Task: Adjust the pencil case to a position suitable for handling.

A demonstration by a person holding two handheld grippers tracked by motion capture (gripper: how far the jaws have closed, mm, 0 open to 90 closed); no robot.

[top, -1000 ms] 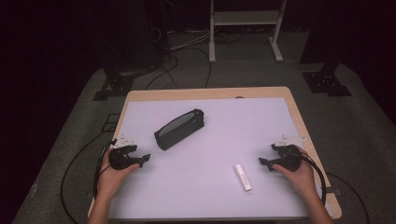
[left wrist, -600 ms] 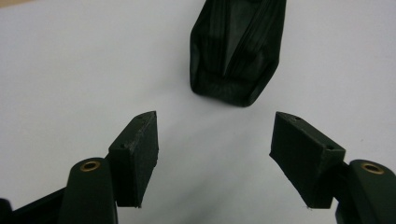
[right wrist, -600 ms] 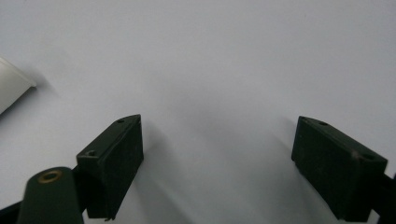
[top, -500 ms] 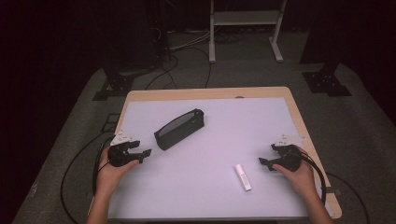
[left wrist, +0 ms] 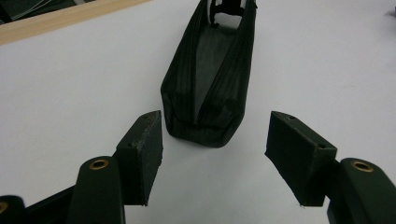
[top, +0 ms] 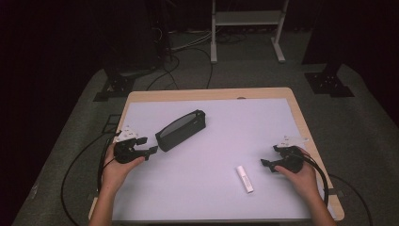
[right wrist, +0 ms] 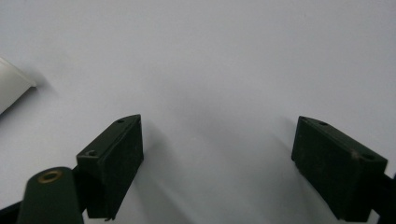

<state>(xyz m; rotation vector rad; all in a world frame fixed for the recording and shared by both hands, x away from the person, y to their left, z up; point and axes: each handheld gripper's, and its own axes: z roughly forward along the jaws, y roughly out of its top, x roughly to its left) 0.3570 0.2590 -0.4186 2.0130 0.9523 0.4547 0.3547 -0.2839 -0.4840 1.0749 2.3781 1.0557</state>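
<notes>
Black mesh pouch [top: 181,130] mid-table, left of centre, unzipped | soft, light, prob. saggy – pinch near end by rim/zip | L gripper [top: 149,151] just short of it, jaws apart, been narrowing, nothing between | R gripper [top: 266,163] wide, empty, near white tube [top: 244,178]

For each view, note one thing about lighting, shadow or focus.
High view: the white table top is lit, the surroundings dark. Left gripper view: the black pouch is sharp, with little shadow. Right gripper view: the jaws cast soft shadows; the white tube at the edge looks blurred.
</notes>
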